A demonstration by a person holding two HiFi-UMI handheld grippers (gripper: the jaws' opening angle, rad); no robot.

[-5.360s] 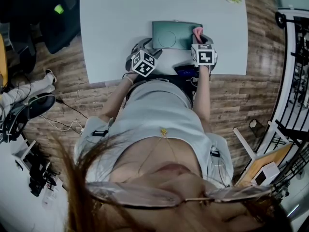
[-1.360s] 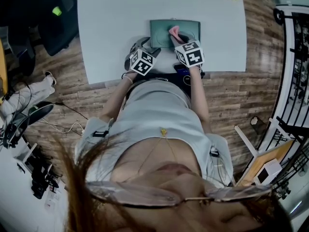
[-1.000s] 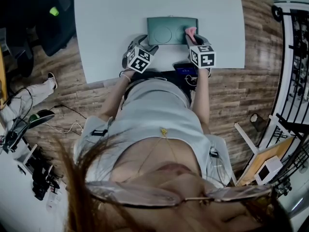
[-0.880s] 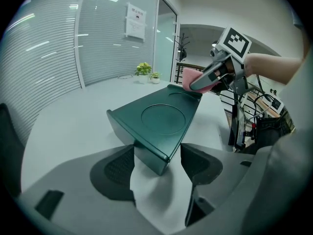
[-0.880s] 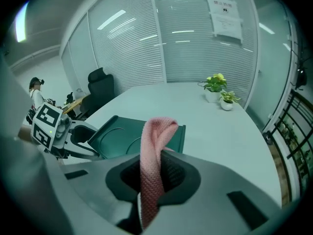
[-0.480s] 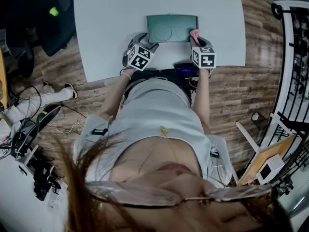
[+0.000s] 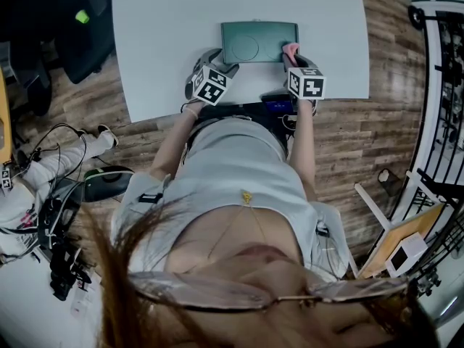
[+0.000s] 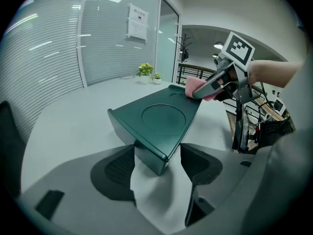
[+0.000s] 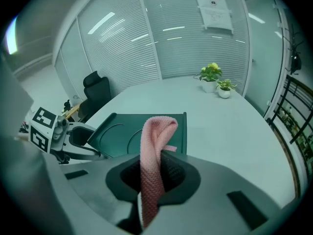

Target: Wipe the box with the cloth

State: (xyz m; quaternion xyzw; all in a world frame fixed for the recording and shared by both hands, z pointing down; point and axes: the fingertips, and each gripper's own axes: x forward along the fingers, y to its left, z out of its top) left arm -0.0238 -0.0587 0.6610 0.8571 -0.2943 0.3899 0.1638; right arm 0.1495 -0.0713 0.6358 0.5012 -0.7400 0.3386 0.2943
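A dark green box (image 7: 254, 42) with a round mark on its lid lies on the white table (image 7: 167, 20) near the front edge. My left gripper (image 7: 223, 65) sits at the box's near left corner. In the left gripper view that corner of the box (image 8: 161, 121) is wedged between the jaws of the left gripper (image 8: 156, 163). My right gripper (image 7: 292, 55) is shut on a pink knitted cloth (image 7: 291, 48). The cloth (image 9: 156, 151) sticks up out of the right gripper (image 9: 154, 175) and rests at the box's (image 9: 122, 131) right near edge.
Small potted plants (image 9: 215, 80) stand at the table's far end. An office chair (image 9: 95, 94) is at the far left side. A metal railing (image 7: 442, 85) runs along the right. Cables and a person's leg (image 7: 43, 165) lie on the wooden floor at the left.
The right gripper carried the cloth from the middle of the lid to the box's right end and has held there for the last half second. The left gripper stayed at the corner.
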